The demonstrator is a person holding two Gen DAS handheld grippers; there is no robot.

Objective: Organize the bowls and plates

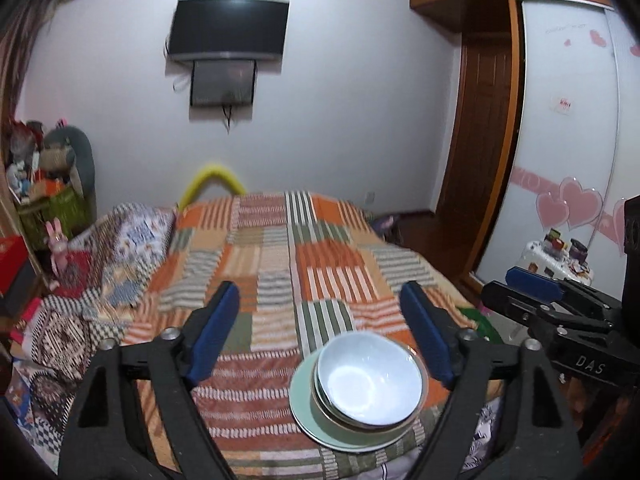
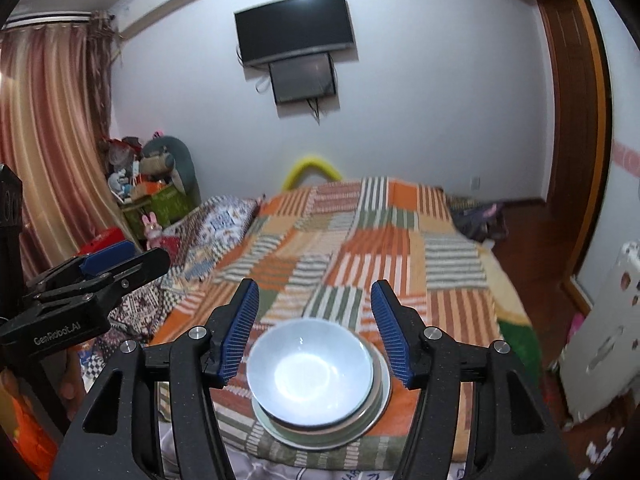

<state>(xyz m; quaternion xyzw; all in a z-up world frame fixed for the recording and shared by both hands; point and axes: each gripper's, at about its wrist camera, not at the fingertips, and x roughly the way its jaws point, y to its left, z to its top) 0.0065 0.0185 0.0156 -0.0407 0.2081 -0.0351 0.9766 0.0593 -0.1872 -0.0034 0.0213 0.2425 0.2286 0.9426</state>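
A white bowl (image 1: 370, 378) (image 2: 310, 374) sits nested in a stack of bowls on a pale green plate (image 1: 308, 416) (image 2: 384, 396), near the front edge of a bed. My left gripper (image 1: 320, 336) hangs above the stack, jaws wide apart and nothing between the blue pads (image 1: 216, 332). My right gripper (image 2: 314, 332) also hovers over the stack, open and holding nothing; its pads (image 2: 240, 332) stand either side of the bowl in the picture without touching it. Each gripper shows in the other's view: the right gripper (image 1: 560, 300) at the right, the left gripper (image 2: 92, 276) at the left.
The bed carries a striped orange, green and white patchwork cover (image 1: 320, 248) (image 2: 372, 240). Folded patterned blankets (image 1: 120, 256) lie on its left side. Cluttered boxes and toys (image 1: 44, 184) stand at the left wall. A sliding wardrobe (image 1: 568, 140) and a small white table (image 1: 560, 256) stand at the right.
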